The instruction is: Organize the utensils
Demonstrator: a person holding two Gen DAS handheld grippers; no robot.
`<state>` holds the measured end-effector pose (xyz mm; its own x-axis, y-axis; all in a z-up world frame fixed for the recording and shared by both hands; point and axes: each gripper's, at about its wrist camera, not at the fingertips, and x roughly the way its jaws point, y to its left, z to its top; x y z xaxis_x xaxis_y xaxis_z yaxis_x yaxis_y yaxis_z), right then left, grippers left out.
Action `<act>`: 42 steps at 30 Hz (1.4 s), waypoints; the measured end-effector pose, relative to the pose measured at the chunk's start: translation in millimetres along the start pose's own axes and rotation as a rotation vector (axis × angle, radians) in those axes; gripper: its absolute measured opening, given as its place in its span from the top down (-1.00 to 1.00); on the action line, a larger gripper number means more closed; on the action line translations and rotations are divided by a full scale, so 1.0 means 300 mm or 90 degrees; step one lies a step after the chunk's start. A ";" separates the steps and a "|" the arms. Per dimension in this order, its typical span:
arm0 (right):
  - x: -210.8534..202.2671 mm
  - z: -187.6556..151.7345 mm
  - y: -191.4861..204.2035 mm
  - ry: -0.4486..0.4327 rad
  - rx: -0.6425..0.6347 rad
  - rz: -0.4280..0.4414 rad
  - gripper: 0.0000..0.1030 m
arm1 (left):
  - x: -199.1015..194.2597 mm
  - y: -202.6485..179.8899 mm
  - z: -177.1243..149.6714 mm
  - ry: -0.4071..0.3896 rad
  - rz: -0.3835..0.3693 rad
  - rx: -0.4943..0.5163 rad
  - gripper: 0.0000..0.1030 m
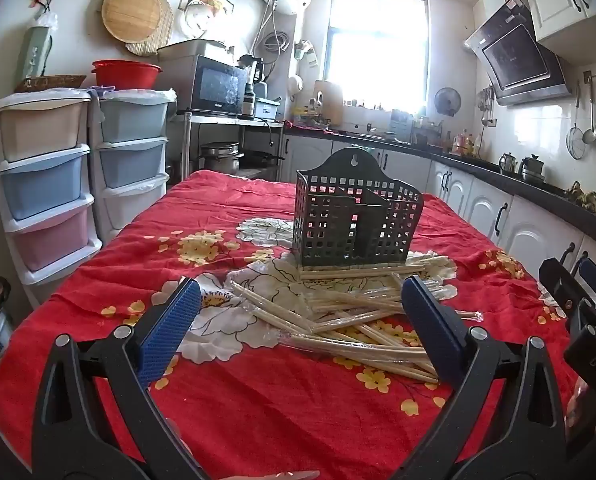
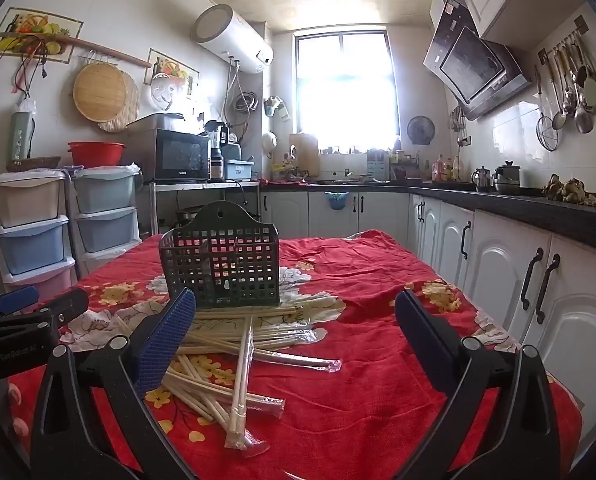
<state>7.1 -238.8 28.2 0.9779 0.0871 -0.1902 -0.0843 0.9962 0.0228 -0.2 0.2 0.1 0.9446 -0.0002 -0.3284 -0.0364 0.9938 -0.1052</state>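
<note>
A dark green perforated utensil holder [image 1: 355, 218] [image 2: 222, 266] stands upright on the red flowered tablecloth [image 1: 234, 392]. In front of it lies a loose pile of wrapped wooden chopsticks [image 1: 349, 324] [image 2: 234, 352]. My left gripper [image 1: 298, 300] is open above the cloth, just short of the pile, with nothing between its blue pads. My right gripper [image 2: 296, 312] is open too, its left pad over the pile's near side and the space between its pads empty. Each gripper shows at the edge of the other's view: the right gripper [image 1: 577, 300], the left gripper [image 2: 26, 312].
Stacked plastic drawer units [image 1: 50, 176] stand left of the table. White cabinets under a dark counter [image 2: 497, 216] run along the right and back. A microwave [image 1: 218, 86] sits on a metal rack behind the table. Bare red cloth [image 2: 377, 360] lies right of the pile.
</note>
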 end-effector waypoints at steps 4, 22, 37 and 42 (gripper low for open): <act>-0.002 0.001 0.002 0.000 0.000 -0.001 -0.88 | -0.001 -0.001 0.000 0.001 0.000 0.002 -0.80; -0.001 0.002 0.002 -0.001 0.002 0.002 -0.88 | 0.000 0.000 0.000 0.000 0.000 0.002 -0.80; -0.002 0.005 0.006 -0.002 0.003 0.002 -0.88 | 0.000 -0.001 0.000 -0.002 -0.001 0.002 -0.80; -0.005 0.009 0.007 -0.003 0.002 0.002 -0.88 | 0.000 -0.001 0.000 -0.002 -0.001 0.001 -0.80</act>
<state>6.0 -236.8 31.3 0.9784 0.0905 -0.1859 -0.0871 0.9958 0.0266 -0.2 0.0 0.1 0.9455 -0.0010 -0.3256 -0.0346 0.9940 -0.1034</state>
